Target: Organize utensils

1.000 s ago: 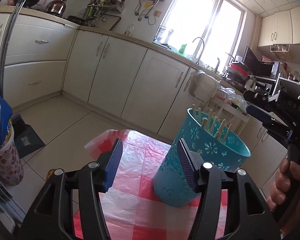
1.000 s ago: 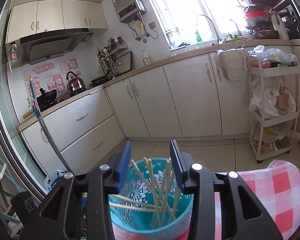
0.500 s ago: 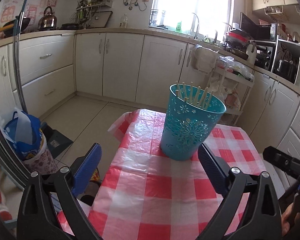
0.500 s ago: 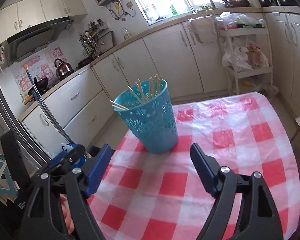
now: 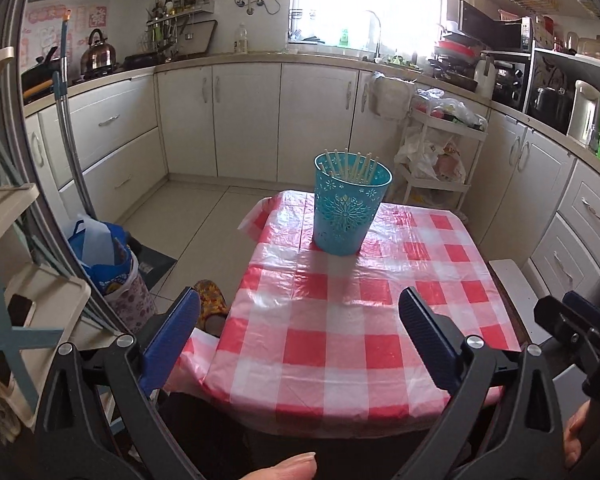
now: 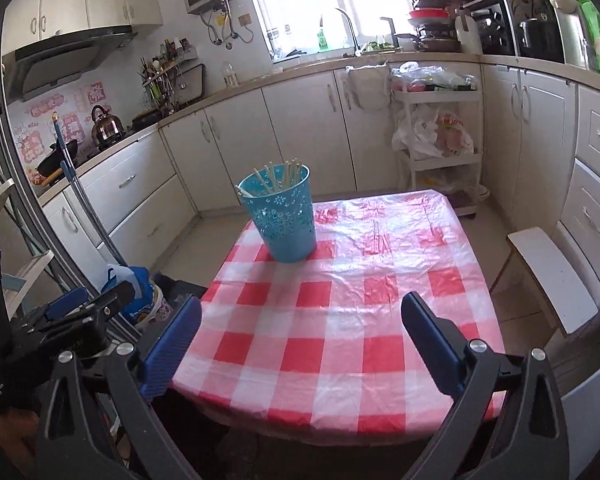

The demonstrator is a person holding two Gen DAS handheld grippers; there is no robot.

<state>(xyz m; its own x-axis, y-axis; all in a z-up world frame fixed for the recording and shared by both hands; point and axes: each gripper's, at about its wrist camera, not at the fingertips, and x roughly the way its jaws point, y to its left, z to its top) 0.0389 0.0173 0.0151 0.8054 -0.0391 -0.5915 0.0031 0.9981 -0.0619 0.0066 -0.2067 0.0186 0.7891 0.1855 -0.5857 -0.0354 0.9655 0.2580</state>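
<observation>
While the teal basket point(image 5: 347, 210) stands upright on the far end of the table point(image 5: 340, 344), both tools hang back near the close edge, well apart from it. A bunch of pale chopsticks point(image 5: 350, 166) stands inside the basket, leaning this way and that, with their tips poking up over the rim. The table wears a shiny red-and-white checked cloth point(image 6: 340, 320), and the basket sits on it toward the far left corner in the right wrist view point(image 6: 284, 216). The left gripper point(image 5: 298, 334) has its two blue fingers spread wide — nothing is between them but the cloth below. The right gripper point(image 6: 302, 338) is spread wide too, and it holds nothing. In the right wrist view the chopsticks point(image 6: 278, 178) lean toward the back of the basket. A white rolling cart point(image 5: 440, 152) full of bags stands on the floor past the table — by the cream cupboards point(image 5: 252, 120). A silver kettle point(image 5: 98, 54) sits on the counter at the left.
</observation>
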